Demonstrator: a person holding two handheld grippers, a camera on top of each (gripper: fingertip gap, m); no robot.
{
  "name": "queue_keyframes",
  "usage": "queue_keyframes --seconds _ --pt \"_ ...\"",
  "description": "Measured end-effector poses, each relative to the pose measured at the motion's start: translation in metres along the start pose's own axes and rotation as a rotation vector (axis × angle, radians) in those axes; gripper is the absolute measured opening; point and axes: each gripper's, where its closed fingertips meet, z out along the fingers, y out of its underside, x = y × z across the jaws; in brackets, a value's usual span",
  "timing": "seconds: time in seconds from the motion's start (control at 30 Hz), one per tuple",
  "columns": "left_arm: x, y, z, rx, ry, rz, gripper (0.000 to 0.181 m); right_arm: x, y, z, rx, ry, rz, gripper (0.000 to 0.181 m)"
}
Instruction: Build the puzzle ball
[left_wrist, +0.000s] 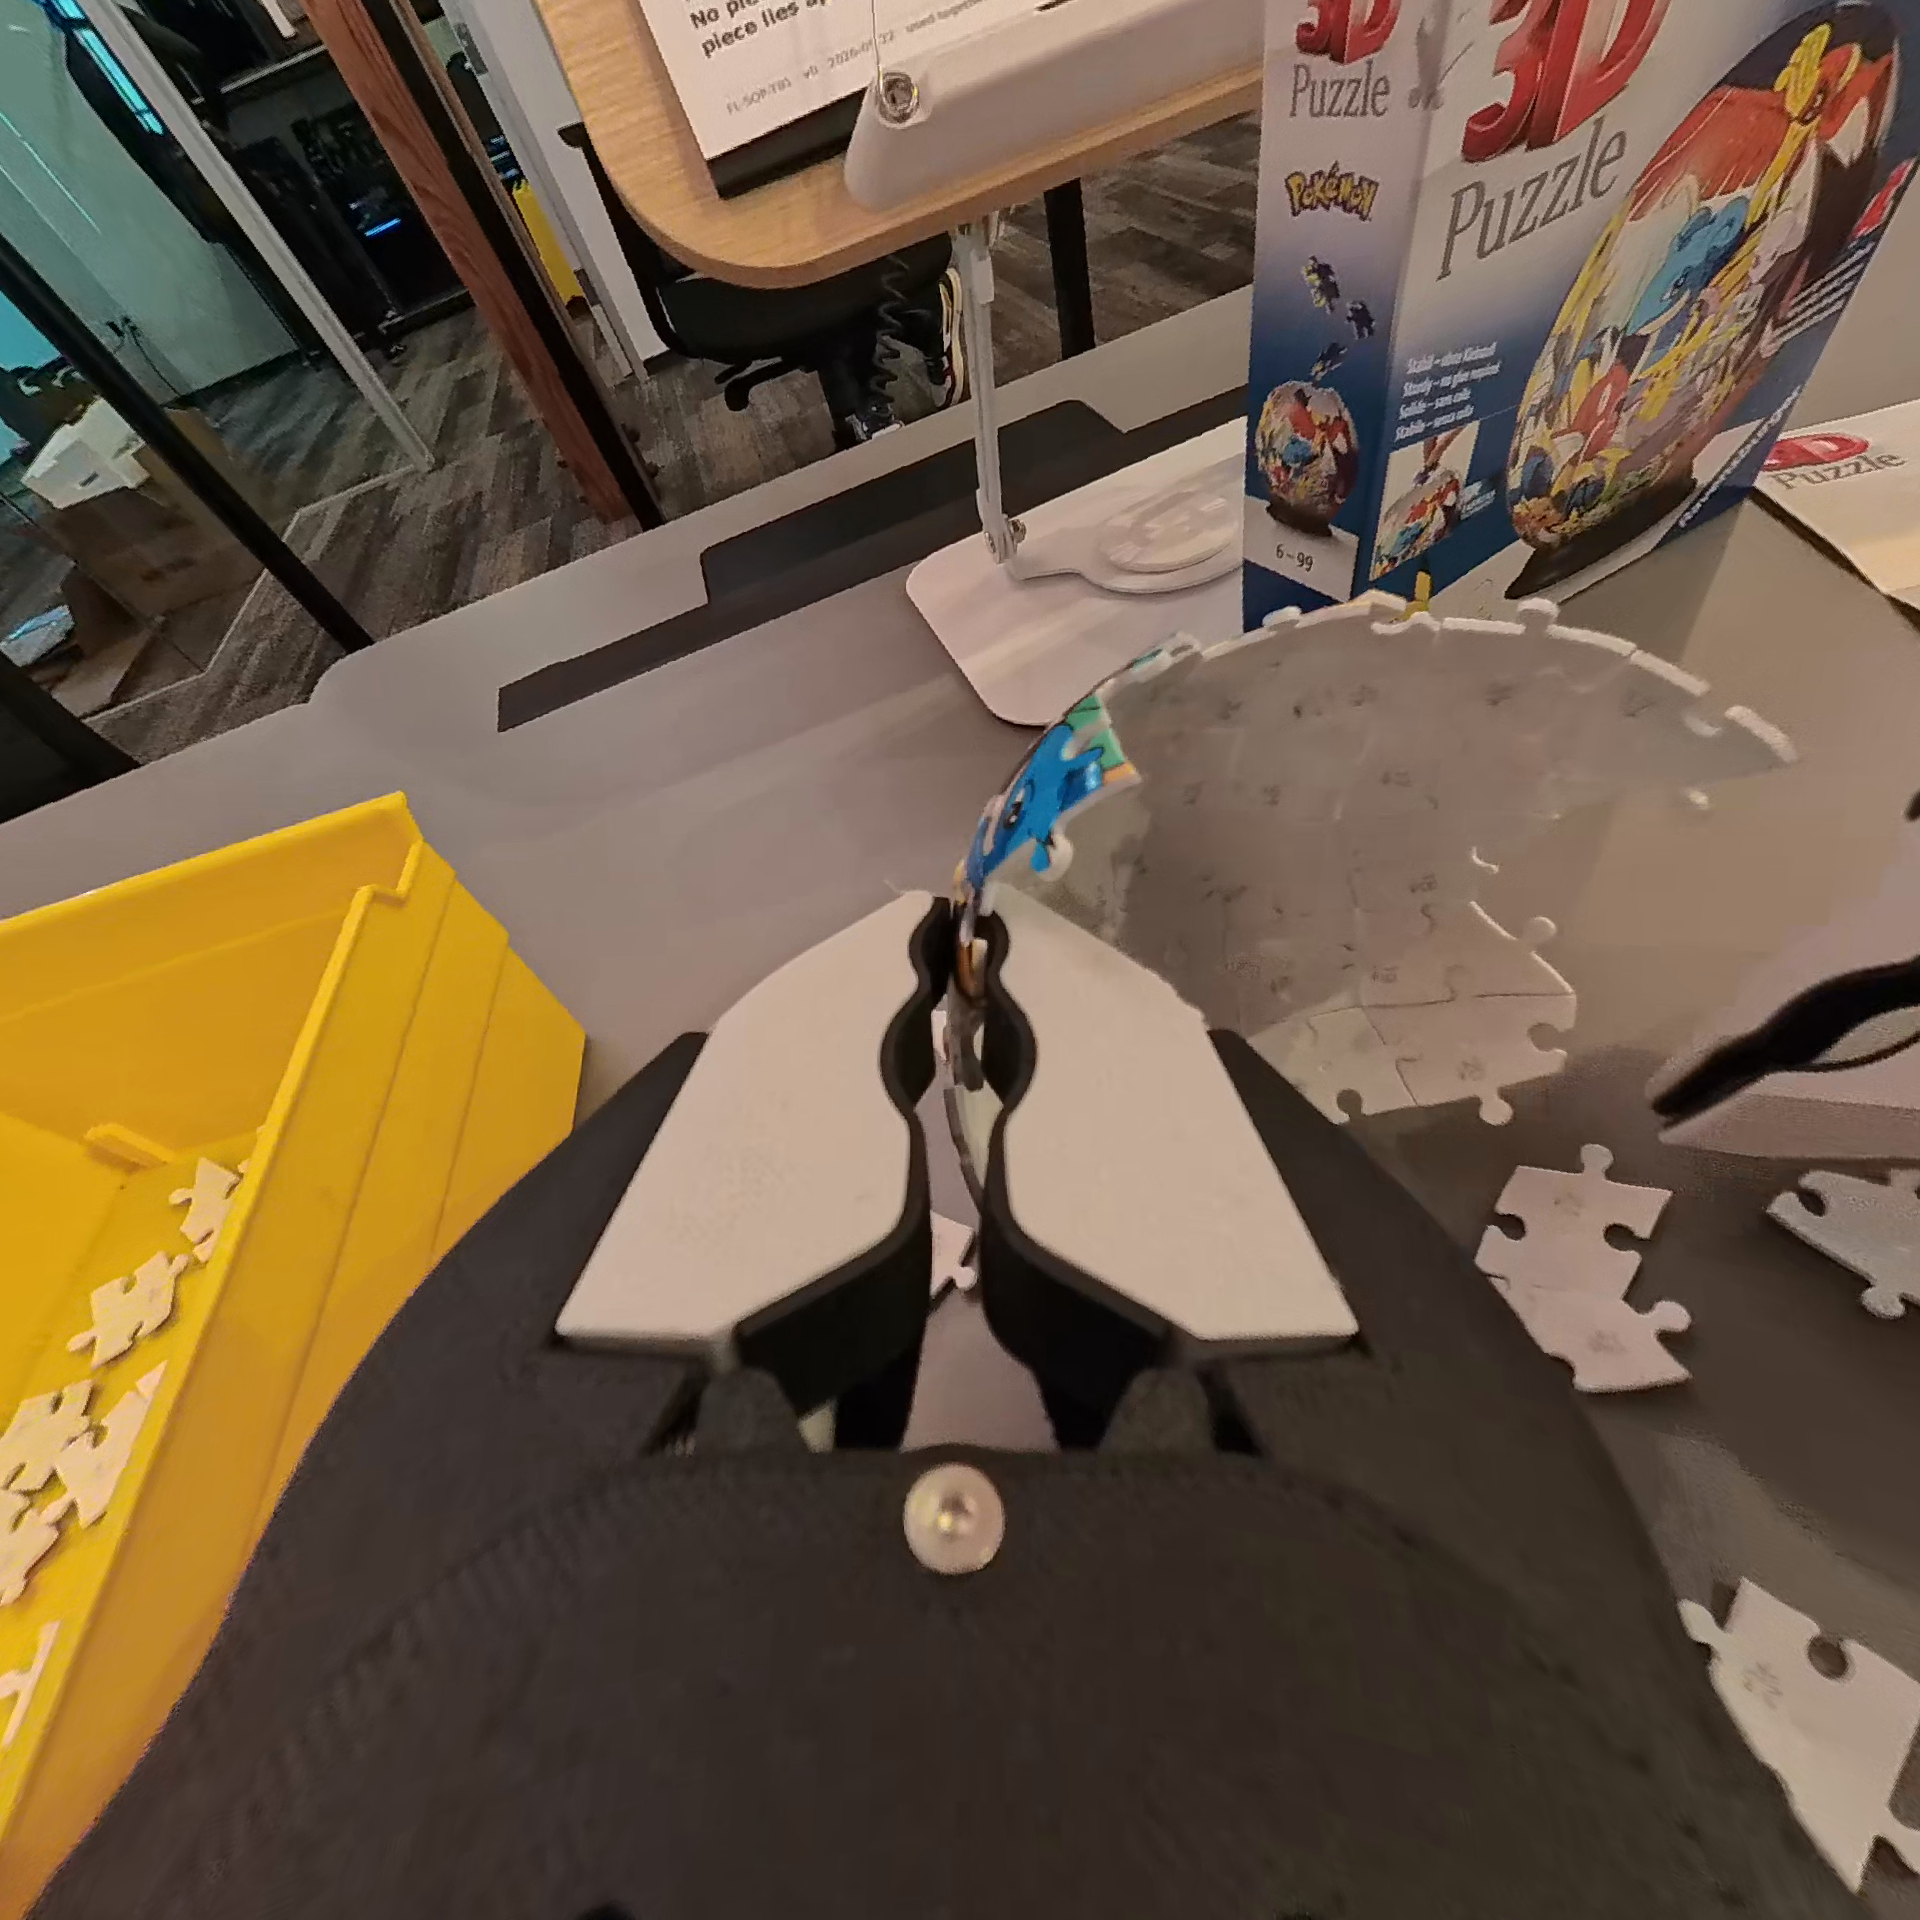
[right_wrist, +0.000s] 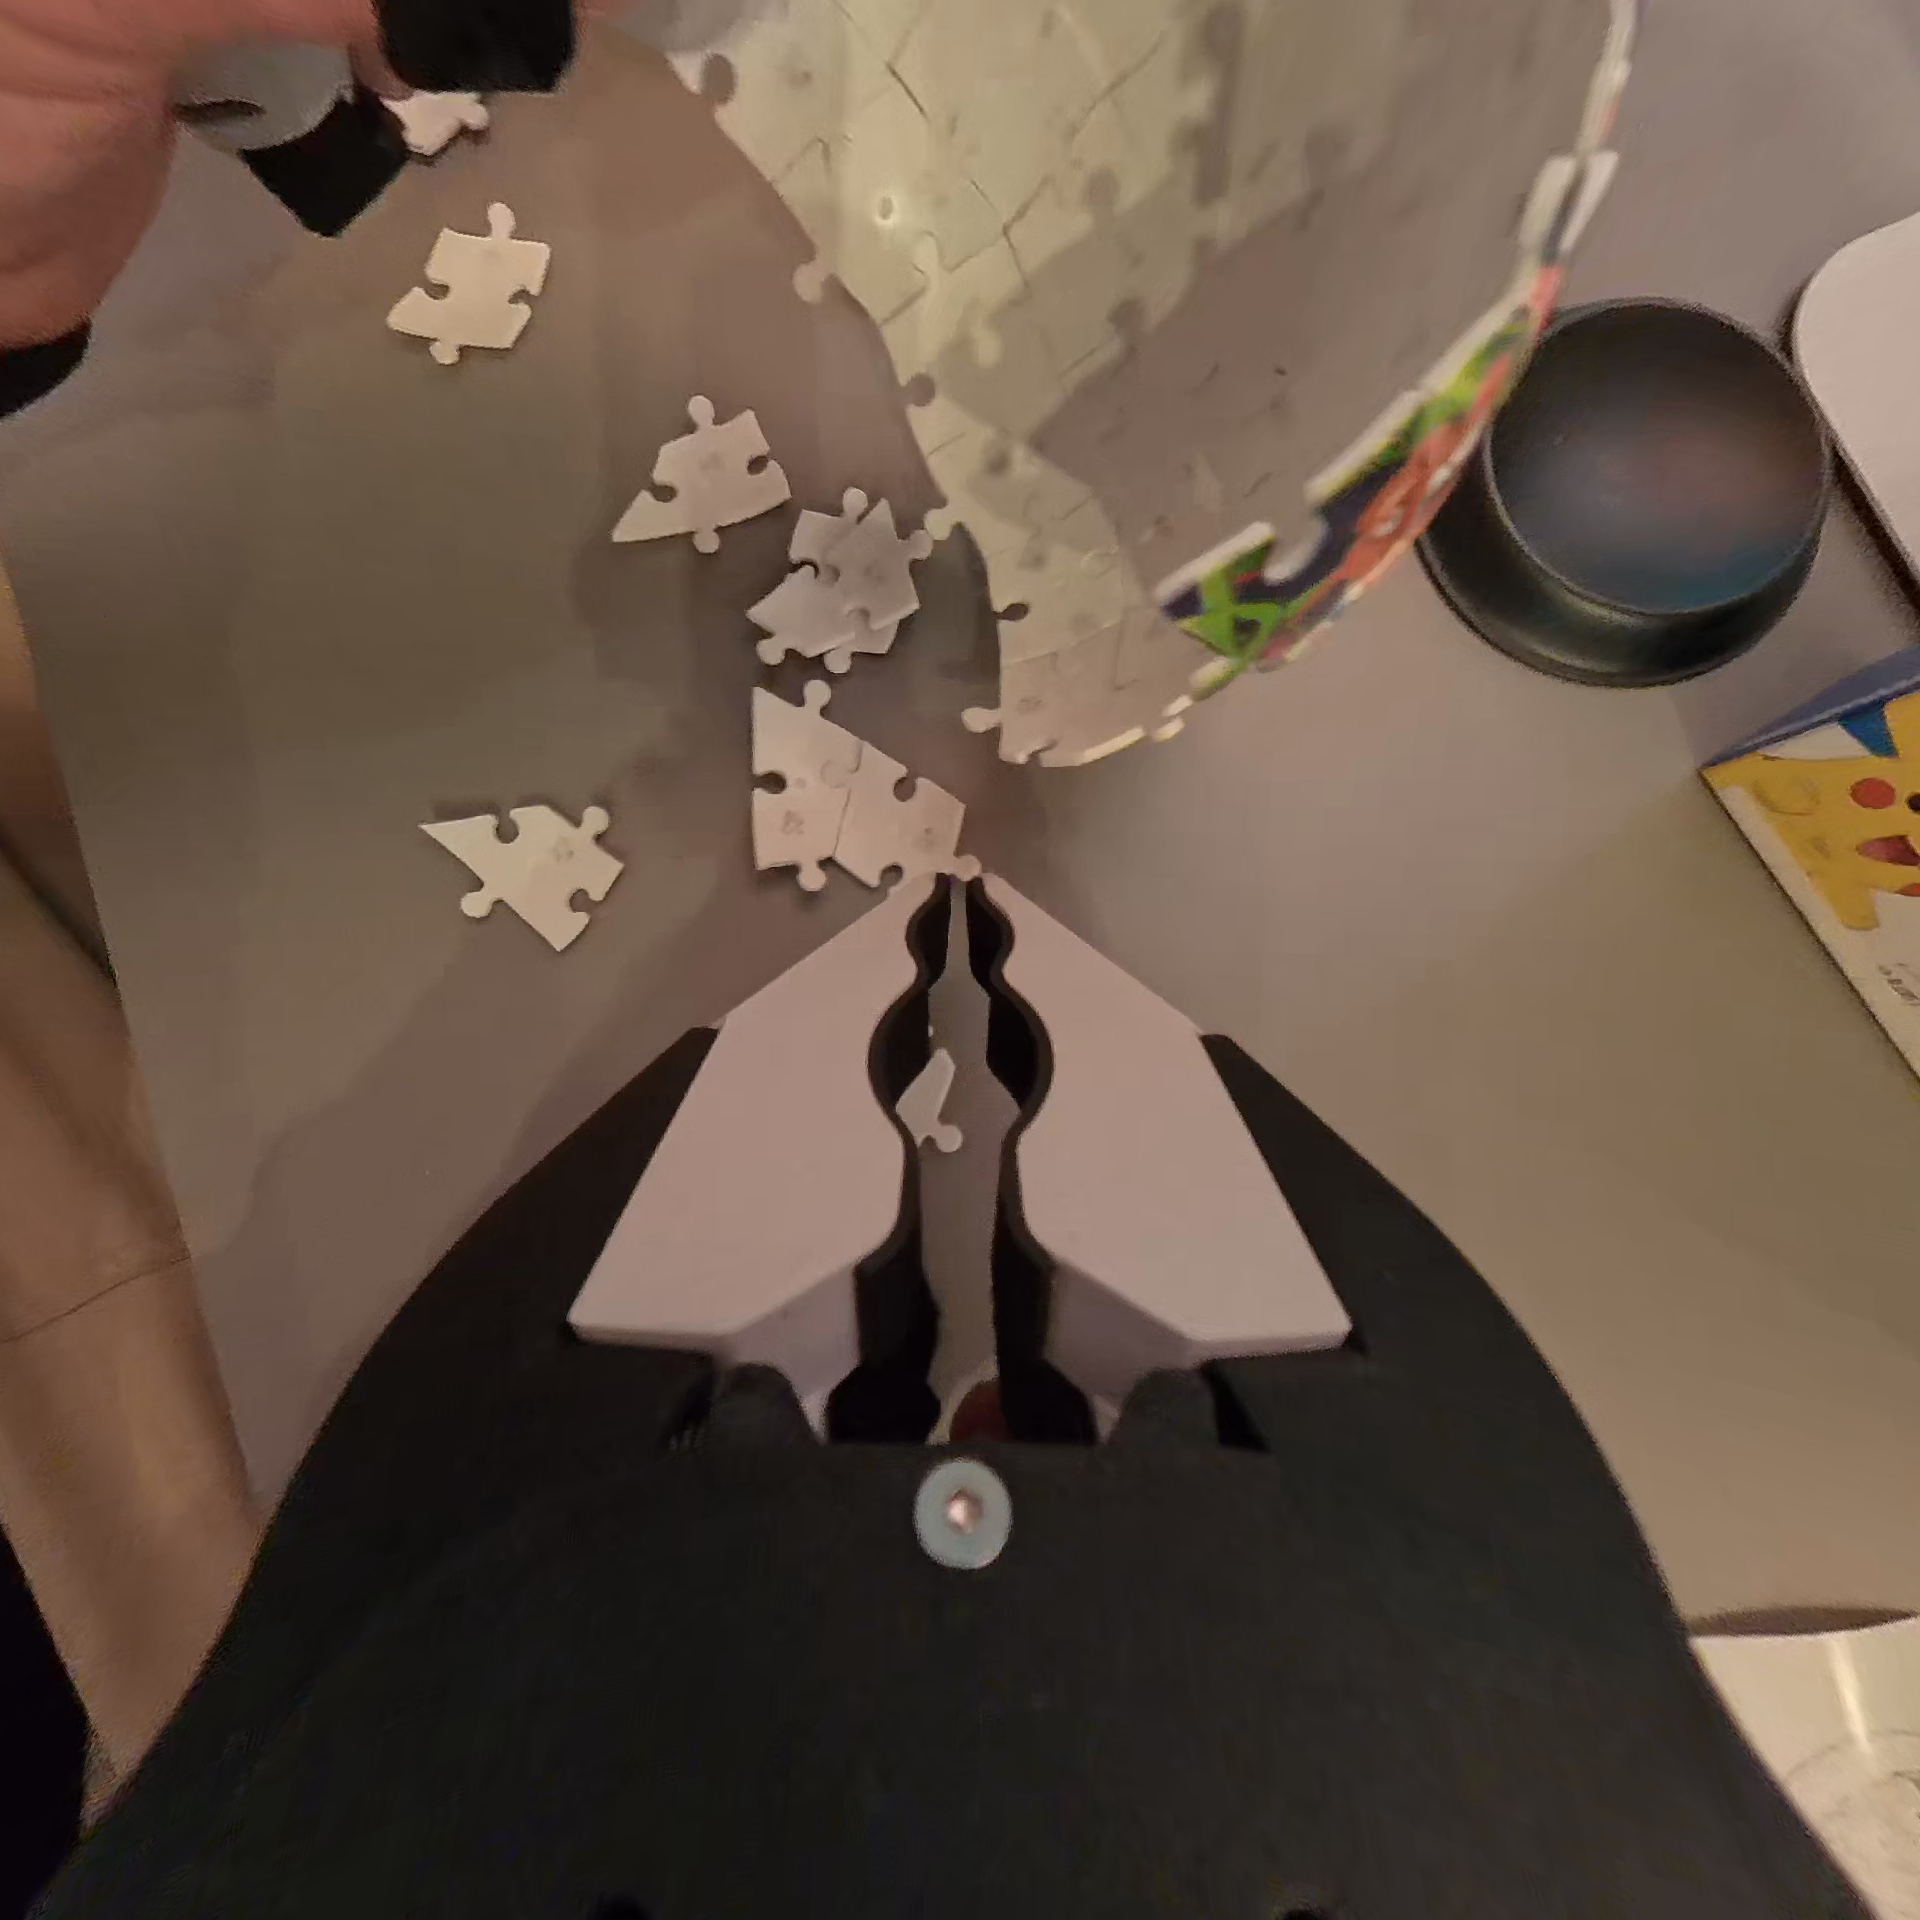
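Observation:
The partly built puzzle ball (left_wrist: 1351, 831) is an open shell with its white inner side showing and a coloured outer edge. My left gripper (left_wrist: 961, 925) is shut on the shell's left rim and holds it above the grey table (left_wrist: 727, 831). The shell also shows in the right wrist view (right_wrist: 1091, 343). My right gripper (right_wrist: 958, 883) points down at the table, jaws nearly together, with a small white puzzle piece (right_wrist: 935, 1107) between its pads. Its tips are just below a joined pair of pieces (right_wrist: 847, 810). The right gripper also shows at the right edge of the left wrist view (left_wrist: 1787, 1049).
A yellow bin (left_wrist: 312, 1018) with several white pieces stands left. The puzzle box (left_wrist: 1507, 312) and a white lamp base (left_wrist: 1039, 592) stand behind the shell. Loose pieces (right_wrist: 473, 286) lie face down on the table. A dark round stand (right_wrist: 1642, 499) sits right of the shell. The gap from one gripper's tips to the other's is roughly 15 cm. Both grippers' tips are roughly 30 cm from the white lamp base (left_wrist: 1039, 592).

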Motion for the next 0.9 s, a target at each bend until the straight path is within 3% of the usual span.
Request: queue_keyframes --seconds 0.9 --pt "0.011 0.003 0.001 -0.014 -0.001 0.043 0.003 -0.028 0.011 0.007 -0.056 -0.096 -0.015 0.002"
